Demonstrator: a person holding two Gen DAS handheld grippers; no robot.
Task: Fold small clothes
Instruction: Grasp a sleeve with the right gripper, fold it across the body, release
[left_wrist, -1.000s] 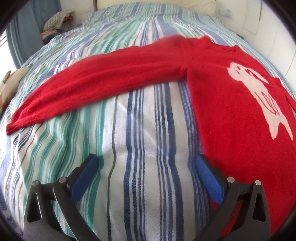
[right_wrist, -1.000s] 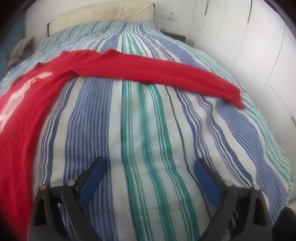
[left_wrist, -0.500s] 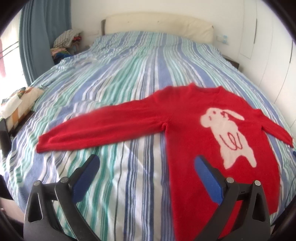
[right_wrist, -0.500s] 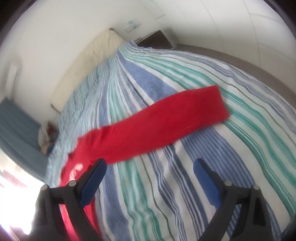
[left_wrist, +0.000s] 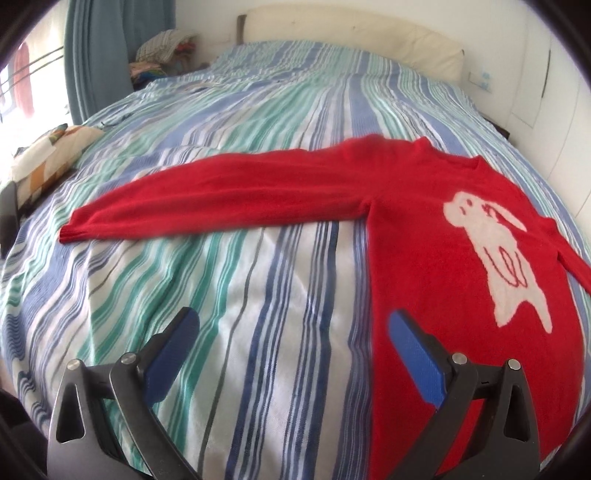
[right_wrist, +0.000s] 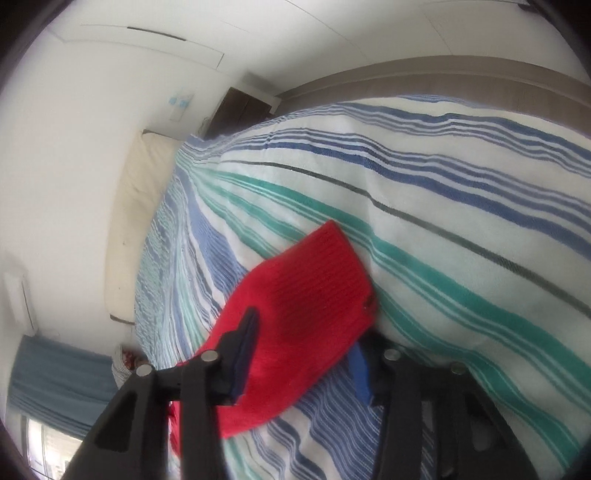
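Observation:
A red sweater (left_wrist: 424, 236) with a white rabbit motif lies flat on the striped bedspread (left_wrist: 258, 314), its left sleeve (left_wrist: 221, 195) stretched out sideways. My left gripper (left_wrist: 291, 332) hovers open above the bedspread just left of the sweater's body, holding nothing. In the right wrist view my right gripper (right_wrist: 306, 339), rolled to one side, is at the cuff end of the other red sleeve (right_wrist: 310, 295). Its jaws are closing with the sleeve between them: one finger (right_wrist: 245, 343) lies over the cloth and the other finger (right_wrist: 362, 376) is at its edge, tip hidden.
A cream headboard (left_wrist: 351, 40) and white wall stand beyond the bed. A clothes pile (left_wrist: 162, 48) and blue curtain (left_wrist: 96, 55) are at the far left, a patterned cushion (left_wrist: 48, 155) off the bed's left edge. White cupboards line the right side.
The right gripper has swept across to the sleeve's cuff, rolled over and narrowed its jaws around the cloth. The left gripper's view pulled back, then came nearer the sweater again.

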